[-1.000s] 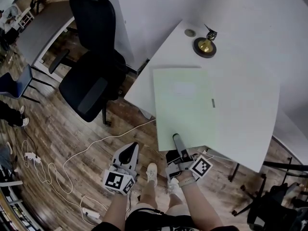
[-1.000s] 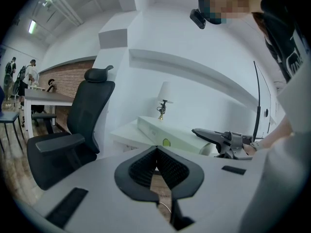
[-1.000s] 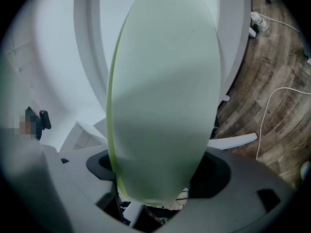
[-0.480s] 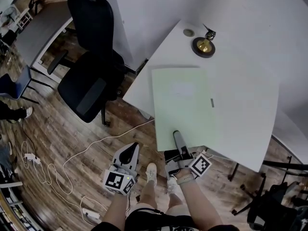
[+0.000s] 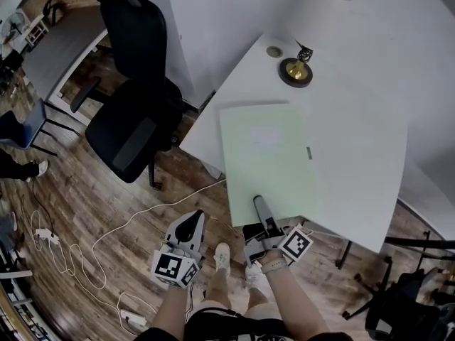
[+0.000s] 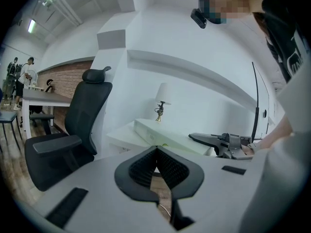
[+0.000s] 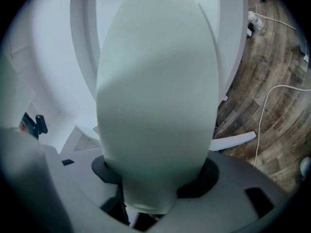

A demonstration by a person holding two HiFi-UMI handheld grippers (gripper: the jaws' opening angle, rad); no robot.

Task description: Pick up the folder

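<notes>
A pale green folder [image 5: 266, 158] lies flat on the white table [image 5: 362, 141], its near short edge sticking out past the table's front edge. My right gripper [image 5: 259, 203] is at that near edge, with its upper finger lying over the folder's top. Its jaws are closing with the folder's edge between them. In the right gripper view the folder [image 7: 158, 106] fills the space ahead and hides the fingertips. My left gripper [image 5: 190, 226] hangs over the floor, left of the table; its tips meet on nothing [image 6: 156, 149]. From the left gripper view, the folder [image 6: 160, 132] overhangs the table.
A lamp with a brass base [image 5: 298, 66] and a small round disc [image 5: 274, 51] stand at the table's far end. A black office chair [image 5: 131, 119] is left of the table. A white cable [image 5: 142, 215] runs over the wood floor beneath my grippers.
The head view has drifted slightly, so table and folder sit a little further left in the frame. Both grippers keep their places, the right one still at the folder's near edge.
</notes>
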